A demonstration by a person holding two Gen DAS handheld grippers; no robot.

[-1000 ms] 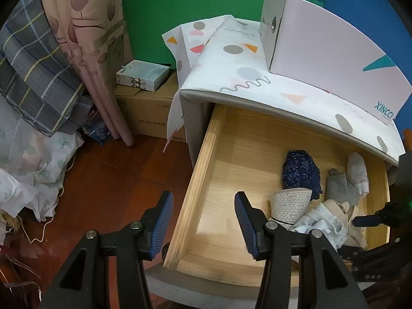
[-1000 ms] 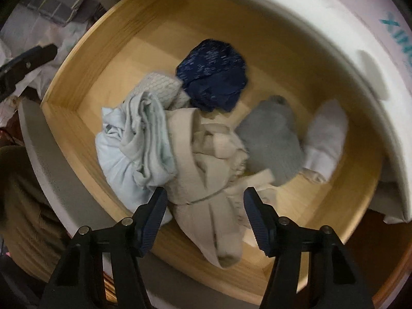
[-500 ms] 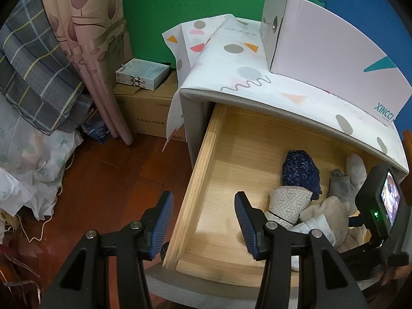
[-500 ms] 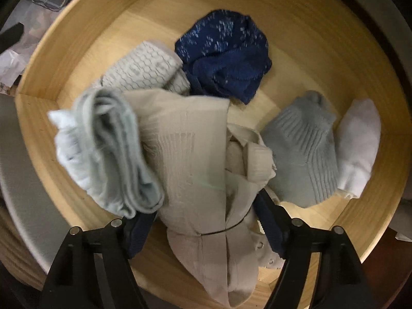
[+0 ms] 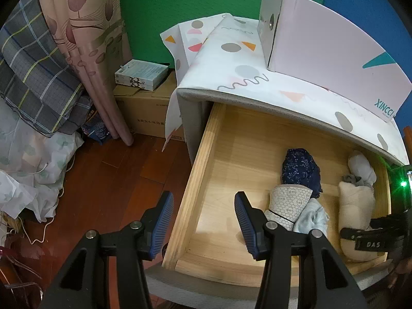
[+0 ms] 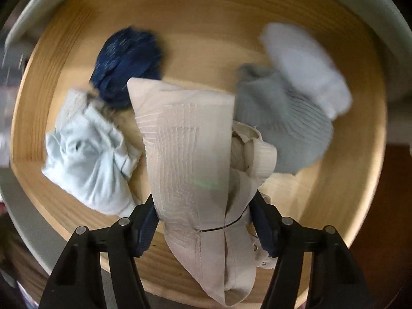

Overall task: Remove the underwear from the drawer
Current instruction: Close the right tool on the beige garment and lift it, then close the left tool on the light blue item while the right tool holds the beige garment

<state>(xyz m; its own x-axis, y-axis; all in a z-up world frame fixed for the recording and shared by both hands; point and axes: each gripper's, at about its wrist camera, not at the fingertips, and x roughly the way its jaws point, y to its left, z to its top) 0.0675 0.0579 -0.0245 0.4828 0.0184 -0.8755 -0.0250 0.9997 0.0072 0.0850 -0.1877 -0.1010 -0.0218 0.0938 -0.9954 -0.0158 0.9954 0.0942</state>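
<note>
Left gripper [image 5: 203, 221] hangs unclenched over the drawer [image 5: 203, 170] edge at 7 o'clock, gripping nothing. Inside lie pale-blue cloth [image 6: 87, 159], navy roll [image 6: 126, 61] at 11 o'clock, and grey socks [image 6: 280, 118]. Right gripper [image 6: 203, 221] is closing around beige underwear [image 6: 188, 139] at center.

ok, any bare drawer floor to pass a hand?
Bare wood fills the drawer left half, between its left wall and the honeycomb-print roll. Also the back strip behind the navy bundle. Right half is crowded, beige garment between the right tool's closing jaws.
</note>
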